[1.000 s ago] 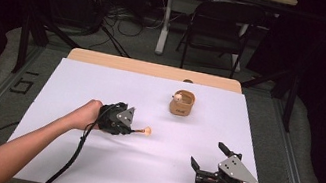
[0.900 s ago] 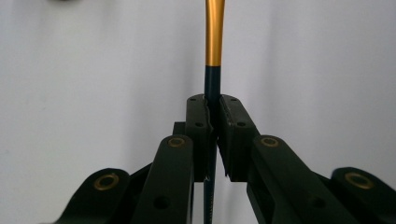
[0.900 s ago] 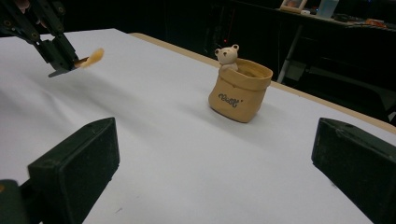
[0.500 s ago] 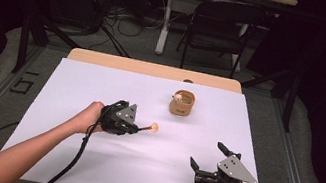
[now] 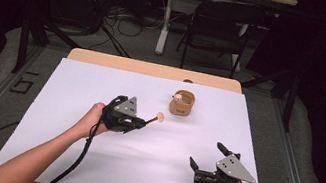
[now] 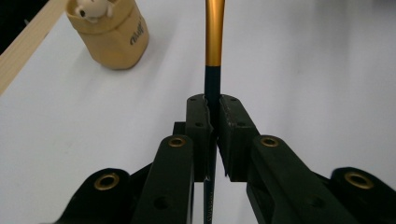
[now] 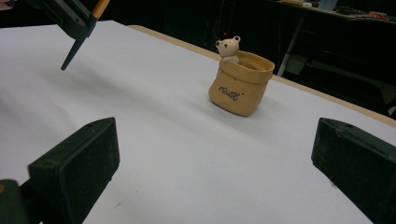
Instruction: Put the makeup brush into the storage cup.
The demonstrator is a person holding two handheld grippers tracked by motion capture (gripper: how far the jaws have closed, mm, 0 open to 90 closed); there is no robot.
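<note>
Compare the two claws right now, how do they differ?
The left claw is shut on a slim dark-and-gold brush, while the right claw is open and holds nothing. The left claw is held above the white table, near the tan sack-shaped holder with a small bear; the right claw sits nearer the table's front edge, farther from that holder. Both are black, hand-held, and carry a grey three-cornered plate.

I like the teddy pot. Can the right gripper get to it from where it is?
Probably yes. The right gripper is open, and bare white table lies between it and the teddy pot.
</note>
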